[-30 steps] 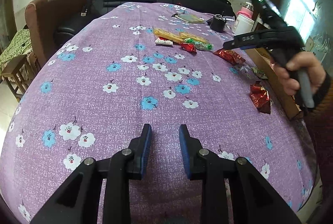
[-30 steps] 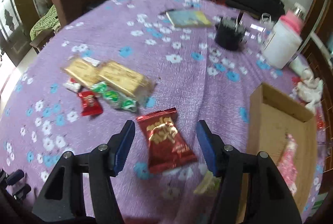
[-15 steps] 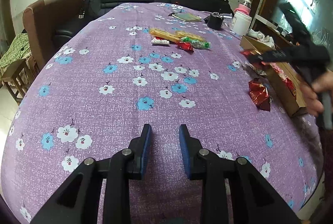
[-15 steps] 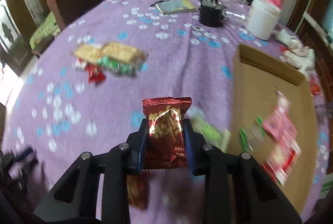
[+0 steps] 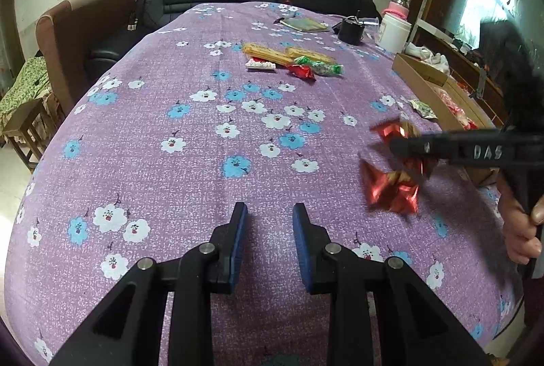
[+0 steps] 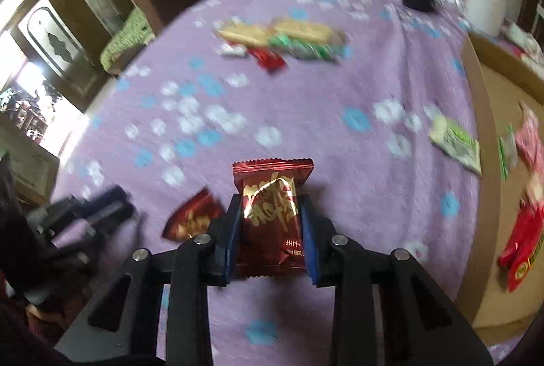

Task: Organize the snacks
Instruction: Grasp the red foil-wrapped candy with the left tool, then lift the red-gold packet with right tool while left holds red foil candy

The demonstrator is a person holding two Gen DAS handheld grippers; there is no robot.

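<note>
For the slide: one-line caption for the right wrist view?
Right gripper clamps a red snack packet above the purple floral tablecloth, cardboard box of sorted snacks at right.

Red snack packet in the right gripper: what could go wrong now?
The right gripper pinches the red snack packet only by its sides, so it may slip out. A second red packet lies just beneath and could be knocked. The cardboard box has a raised wall that the packet might catch.
</note>
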